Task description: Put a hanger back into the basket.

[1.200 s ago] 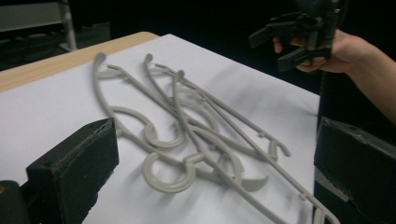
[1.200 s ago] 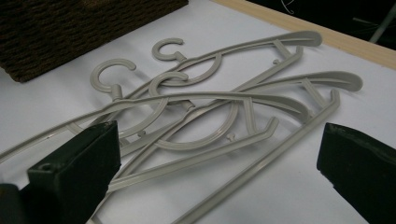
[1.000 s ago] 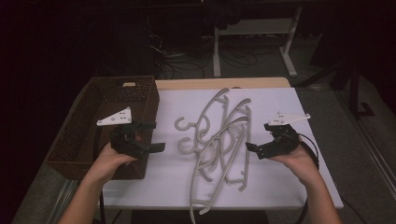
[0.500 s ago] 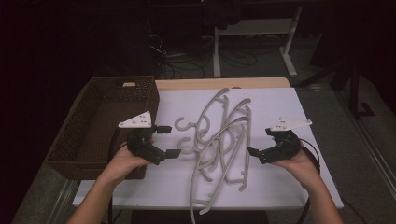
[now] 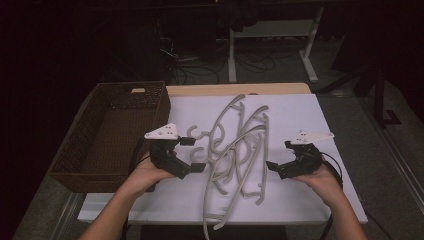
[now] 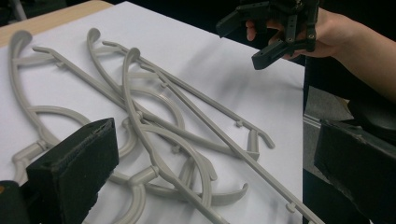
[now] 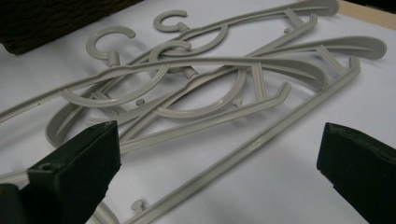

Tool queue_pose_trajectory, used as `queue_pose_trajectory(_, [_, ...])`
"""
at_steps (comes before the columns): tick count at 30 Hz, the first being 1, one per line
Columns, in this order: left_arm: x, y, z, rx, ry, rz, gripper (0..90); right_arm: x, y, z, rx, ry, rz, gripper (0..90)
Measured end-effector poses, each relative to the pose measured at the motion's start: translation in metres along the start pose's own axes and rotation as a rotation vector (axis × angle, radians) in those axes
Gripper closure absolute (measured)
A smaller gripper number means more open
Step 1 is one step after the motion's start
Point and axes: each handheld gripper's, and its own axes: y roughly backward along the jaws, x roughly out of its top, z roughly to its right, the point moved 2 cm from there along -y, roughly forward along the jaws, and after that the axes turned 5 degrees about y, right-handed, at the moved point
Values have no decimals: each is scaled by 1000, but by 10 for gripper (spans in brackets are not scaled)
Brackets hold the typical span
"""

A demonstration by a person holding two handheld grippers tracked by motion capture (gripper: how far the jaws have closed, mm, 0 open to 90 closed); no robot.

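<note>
We see a tangled pile of grey hangers [image 5: 239, 150] lying on the white sheet [image 5: 300, 120] that covers the tabletop, between the two grippers. The left gripper [image 5: 192, 154] is just beside the hooks of the pile with its jaws wide open and empty, and the right gripper [image 5: 276, 167] has its jaws open too, near the pile's right edge. A brown wicker basket [image 5: 80, 150] stands at the left side of the tabletop.

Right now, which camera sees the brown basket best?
The high view: it shows the whole wicker basket from above, sitting left of the grey hangers, with nothing visible inside. The right gripper view catches just a dark woven corner of it at the top left. The left gripper view looks across the hangers instead.
</note>
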Motion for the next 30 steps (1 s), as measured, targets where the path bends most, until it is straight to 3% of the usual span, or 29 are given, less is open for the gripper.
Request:
queue_pose_trajectory(8, [-12,-18,-2,1,11,-33,0,-7,-1,2,-9,-12,0,0])
queue_pose_trajectory(17, [-31,-38,0,14,20,-104,0,-10,-5,3,-15,-9,-19,0])
queue_pose_trajectory(25, [-54,-51,2,58,47,-162,0,-10,-5,3,-13,-10,-19,0])
queue_pose_trajectory(30, [-62,-55,3,77,38,-198,0,-10,-6,3,-13,-9,-23,0])
